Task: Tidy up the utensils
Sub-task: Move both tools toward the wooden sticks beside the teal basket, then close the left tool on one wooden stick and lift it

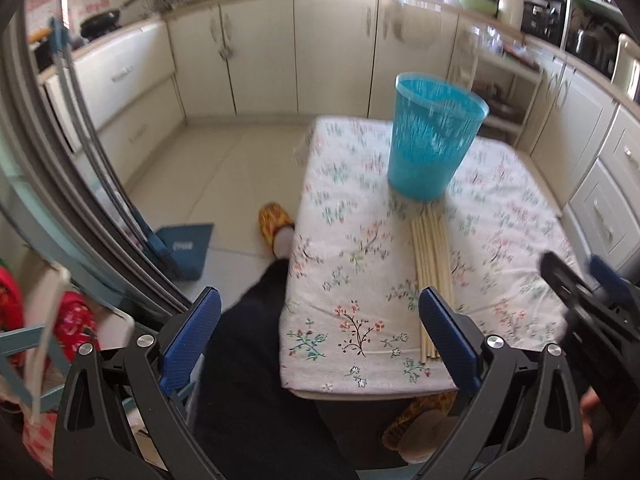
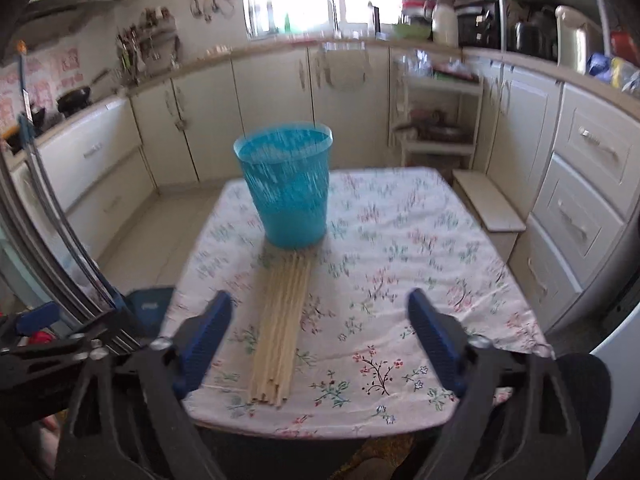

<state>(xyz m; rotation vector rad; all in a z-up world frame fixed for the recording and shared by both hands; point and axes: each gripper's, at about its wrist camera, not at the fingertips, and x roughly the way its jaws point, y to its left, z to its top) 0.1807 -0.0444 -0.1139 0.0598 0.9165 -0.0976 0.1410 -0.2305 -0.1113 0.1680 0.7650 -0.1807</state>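
A bundle of pale wooden chopsticks [image 2: 282, 332] lies lengthwise on the floral tablecloth [image 2: 400, 264], pointing at a blue slotted plastic basket [image 2: 286, 188] that stands upright behind it. My right gripper [image 2: 320, 320] hovers over the table's near end, open, with the chopsticks' near half between its blue pads but not touched. In the left wrist view the same chopsticks [image 1: 432, 264] and basket [image 1: 434, 140] appear. My left gripper [image 1: 320, 312] is open above the table's left front edge, nothing between its fingers; its right pad [image 1: 448, 340] overlaps the sticks' near ends. The right gripper [image 1: 580, 300] shows at the right edge.
The small table [image 1: 320, 390] stands in a kitchen with cream cabinets [image 2: 280, 92] behind and to the right. A person's dark trouser leg [image 1: 248, 340] and yellow slipper [image 1: 274, 220] are left of the table. A blue dustpan [image 1: 188, 248] rests on the floor by the fridge.
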